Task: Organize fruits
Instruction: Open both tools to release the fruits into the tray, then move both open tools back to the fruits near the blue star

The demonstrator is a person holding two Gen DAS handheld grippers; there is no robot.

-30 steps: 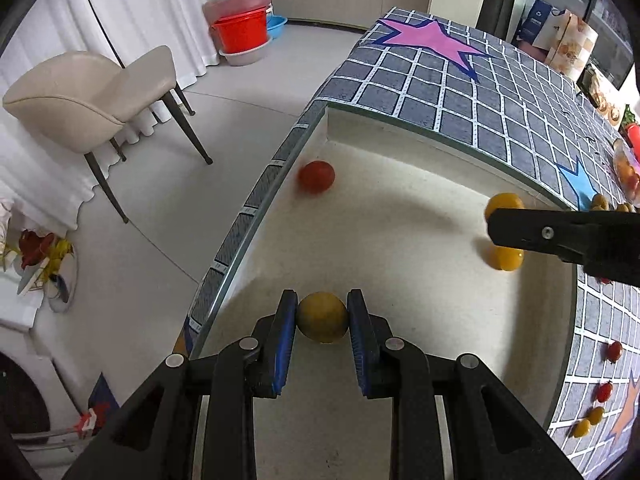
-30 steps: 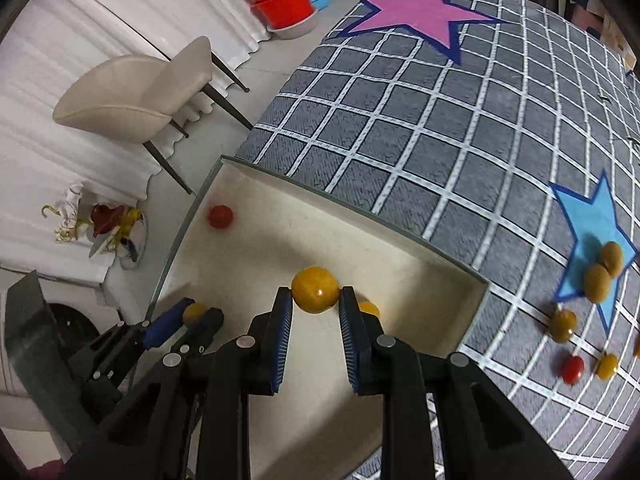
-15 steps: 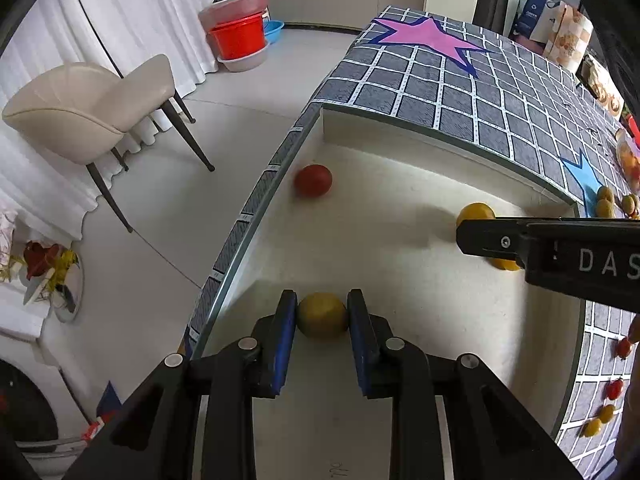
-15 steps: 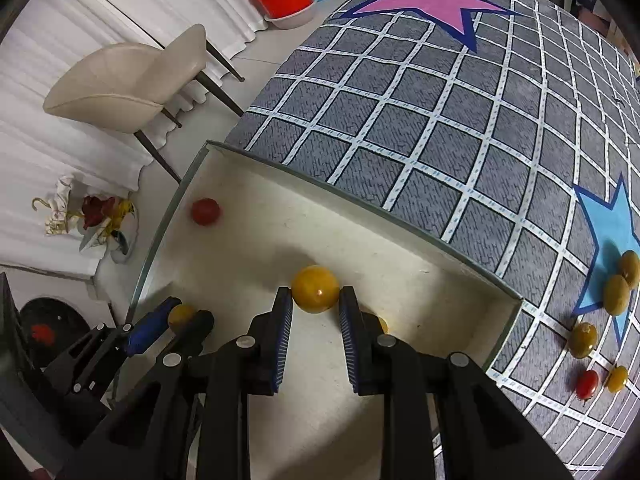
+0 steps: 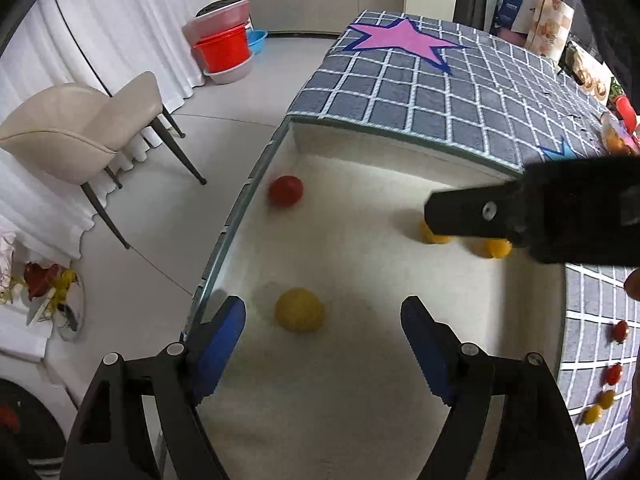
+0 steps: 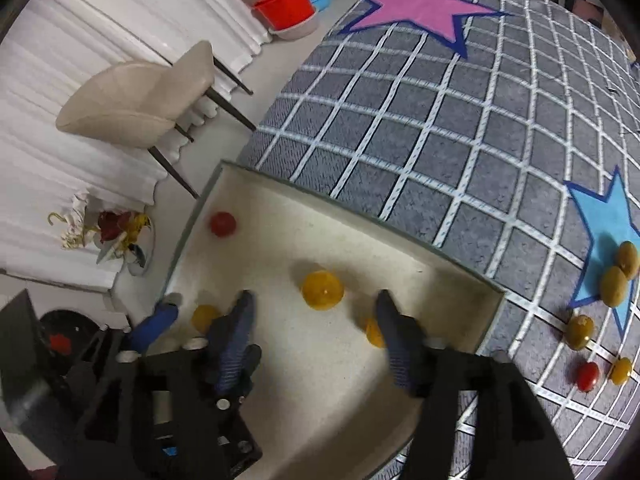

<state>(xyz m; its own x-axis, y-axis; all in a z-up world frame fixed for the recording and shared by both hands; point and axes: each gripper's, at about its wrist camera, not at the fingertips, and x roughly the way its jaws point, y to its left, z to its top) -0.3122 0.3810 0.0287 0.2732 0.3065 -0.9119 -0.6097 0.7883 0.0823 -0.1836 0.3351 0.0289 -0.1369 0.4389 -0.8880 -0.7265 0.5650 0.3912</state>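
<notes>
Grey checked cloth (image 5: pixel 460 96) surrounds my white tray (image 5: pixel 360 152); the left gripper (image 5: pixel 322 322) gapes wide around a loose yellow fruit (image 5: pixel 299 310). From the right wrist, the right gripper (image 6: pixel 314 320) stands equally wide near an orange fruit (image 6: pixel 322 290). Either could roll if nudged.

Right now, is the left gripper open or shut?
Open. The left gripper has its blue fingers spread wide, and the yellow fruit lies free between them on the tray floor, touching neither.
</notes>
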